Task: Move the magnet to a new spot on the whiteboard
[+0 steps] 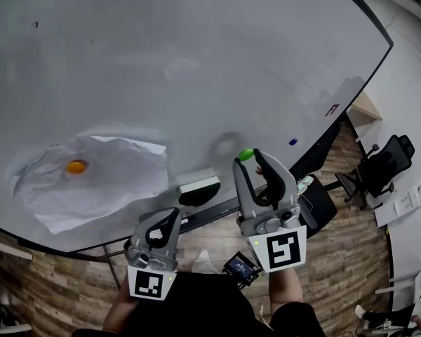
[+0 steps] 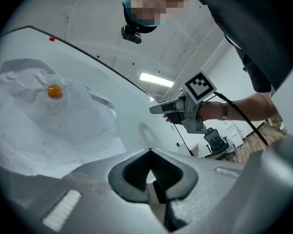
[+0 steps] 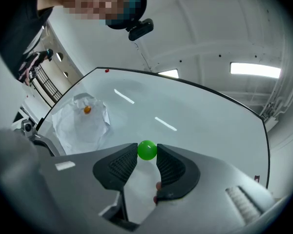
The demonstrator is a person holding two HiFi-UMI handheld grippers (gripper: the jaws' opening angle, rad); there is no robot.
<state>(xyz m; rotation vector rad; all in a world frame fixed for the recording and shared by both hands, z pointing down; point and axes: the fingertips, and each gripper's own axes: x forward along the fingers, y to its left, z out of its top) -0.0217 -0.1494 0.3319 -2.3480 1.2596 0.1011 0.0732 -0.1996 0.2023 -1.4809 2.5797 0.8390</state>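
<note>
The green magnet [image 1: 246, 154] sits pinched at the very tips of the right gripper [image 1: 248, 157]. In the right gripper view the small green ball [image 3: 147, 149] is squeezed between the two dark ribbed pads [image 3: 121, 165], which touch it on both sides. The jaws stand only as far apart as the ball is wide, and the ball juts a little past their tips. The claw and magnet are held up against the lower middle of the whiteboard [image 1: 196, 62], right of centre, with a soft grey shadow on the board just to their left. Whether the magnet touches the board surface cannot be told. Well to the left, an orange magnet [image 1: 76, 166] pins a crumpled white sheet of paper [image 1: 112, 188] to the board. A small blue magnet [image 1: 292, 142] sits to the right of the green one, near the board's edge. A white eraser [image 1: 198, 184] lies on the ledge at the board's near edge, between the two grippers. The left gripper [image 1: 172, 213] hangs lower and nearer, short of the board. In its own view its jaw tips [image 2: 150, 152] meet in a point with nothing between them.
</note>
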